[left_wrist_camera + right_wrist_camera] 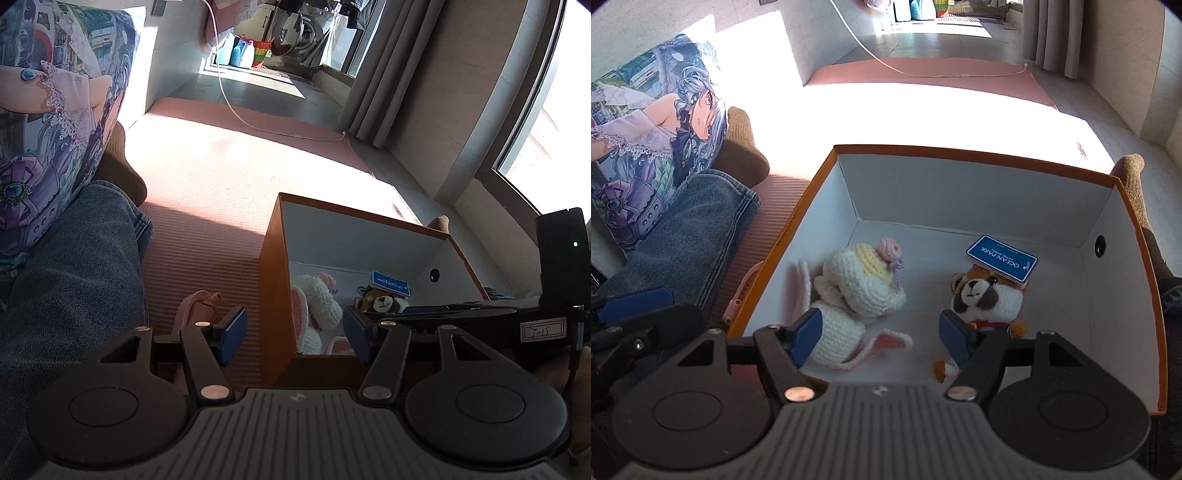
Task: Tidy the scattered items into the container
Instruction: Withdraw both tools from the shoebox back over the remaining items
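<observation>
We see an orange box [1137, 236] with a white inside, standing on a pink ribbed mat [207, 236]. In it lie a crocheted white rabbit [860, 288] and, just beside it, a plush red panda [990, 299] with a blue card [1001, 258] on its head. Our right gripper [881, 339] hovers above them, released and empty. Our left gripper [293, 332], also released, straddles the box's near wall; a pink item [201, 306] lies outside.
</observation>
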`<state>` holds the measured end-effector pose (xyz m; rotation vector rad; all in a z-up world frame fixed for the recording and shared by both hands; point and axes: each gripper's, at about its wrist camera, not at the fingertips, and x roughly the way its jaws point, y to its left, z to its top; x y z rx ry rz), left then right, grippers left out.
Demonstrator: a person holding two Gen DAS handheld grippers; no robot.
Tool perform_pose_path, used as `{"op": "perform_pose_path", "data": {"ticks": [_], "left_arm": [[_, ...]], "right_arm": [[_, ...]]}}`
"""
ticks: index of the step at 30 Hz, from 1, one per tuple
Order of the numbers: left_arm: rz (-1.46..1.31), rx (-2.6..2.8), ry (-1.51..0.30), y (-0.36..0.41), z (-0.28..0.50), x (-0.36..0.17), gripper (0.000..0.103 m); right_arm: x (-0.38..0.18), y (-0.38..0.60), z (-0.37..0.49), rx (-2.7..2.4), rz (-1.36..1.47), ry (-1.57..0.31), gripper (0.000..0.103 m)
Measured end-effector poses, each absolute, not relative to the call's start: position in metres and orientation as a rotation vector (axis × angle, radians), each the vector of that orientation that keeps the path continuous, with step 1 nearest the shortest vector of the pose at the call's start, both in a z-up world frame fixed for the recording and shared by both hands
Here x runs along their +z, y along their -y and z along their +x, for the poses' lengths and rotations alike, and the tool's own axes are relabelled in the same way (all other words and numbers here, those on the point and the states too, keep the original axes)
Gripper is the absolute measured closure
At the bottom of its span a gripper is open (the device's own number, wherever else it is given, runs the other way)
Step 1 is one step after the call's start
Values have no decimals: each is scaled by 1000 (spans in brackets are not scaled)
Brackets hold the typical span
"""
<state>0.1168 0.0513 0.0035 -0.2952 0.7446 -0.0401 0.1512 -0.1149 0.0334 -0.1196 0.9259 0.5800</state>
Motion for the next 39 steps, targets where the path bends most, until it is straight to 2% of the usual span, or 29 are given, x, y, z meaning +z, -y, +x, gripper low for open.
{"op": "perform_pose_path", "data": {"ticks": [22, 39], "left_arm": [[-288, -32, -829, -53, 84, 4, 35], [-41, -16, -1067, -23, 75, -29, 37]], "right_arm": [[70, 167, 64, 537, -30, -652, 30], [24, 178, 32, 510, -115, -850, 32]]}}
